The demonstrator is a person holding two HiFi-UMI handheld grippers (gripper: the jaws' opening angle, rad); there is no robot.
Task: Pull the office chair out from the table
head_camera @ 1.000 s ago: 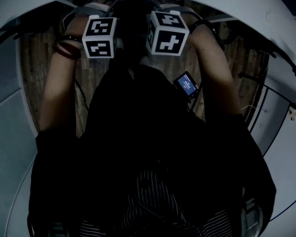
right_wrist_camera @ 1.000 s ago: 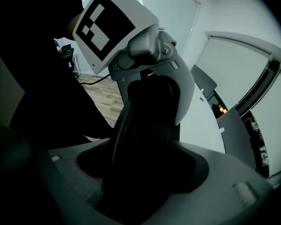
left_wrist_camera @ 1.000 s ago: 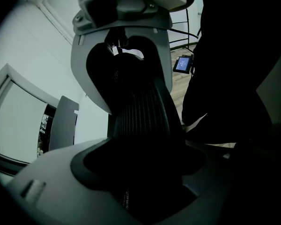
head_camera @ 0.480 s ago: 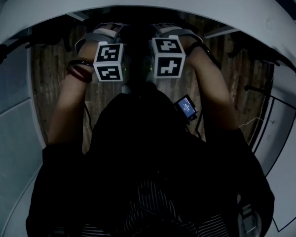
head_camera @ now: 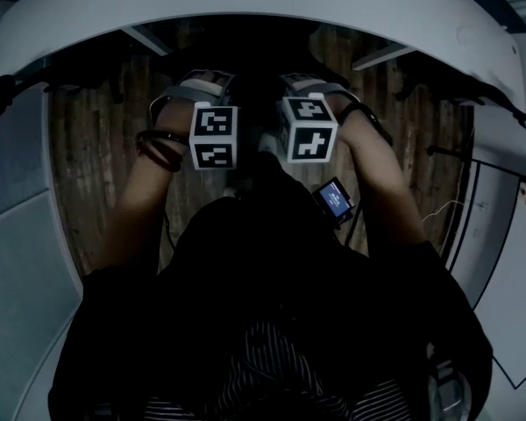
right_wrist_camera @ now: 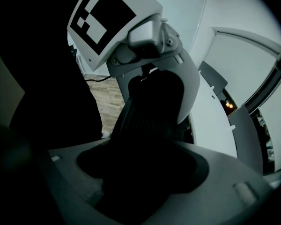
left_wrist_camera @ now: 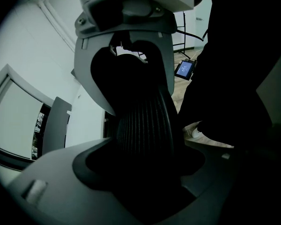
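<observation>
The black office chair [head_camera: 250,64] stands half under the white curved table [head_camera: 245,11]. Its ribbed back [left_wrist_camera: 145,125] fills the gap of my left gripper [left_wrist_camera: 145,142], whose jaws stand wide and close on its top edge. My right gripper [right_wrist_camera: 150,142] grips the same back [right_wrist_camera: 147,118] beside it in the same way. In the head view the left gripper [head_camera: 214,137] and right gripper [head_camera: 309,130] show as marker cubes side by side, pointing steeply down; their fingertips are hidden.
Wooden floor [head_camera: 96,174] shows under the table's edge. A small device with a blue screen [head_camera: 333,200] hangs at the person's right forearm. Pale panels [head_camera: 17,261] stand at the left, and a white partition [head_camera: 500,261] at the right. Dark clothing fills the lower head view.
Both grippers, still on the chair's back, have come toward the person and away from the table's edge. More floor shows between the table and the cubes.
</observation>
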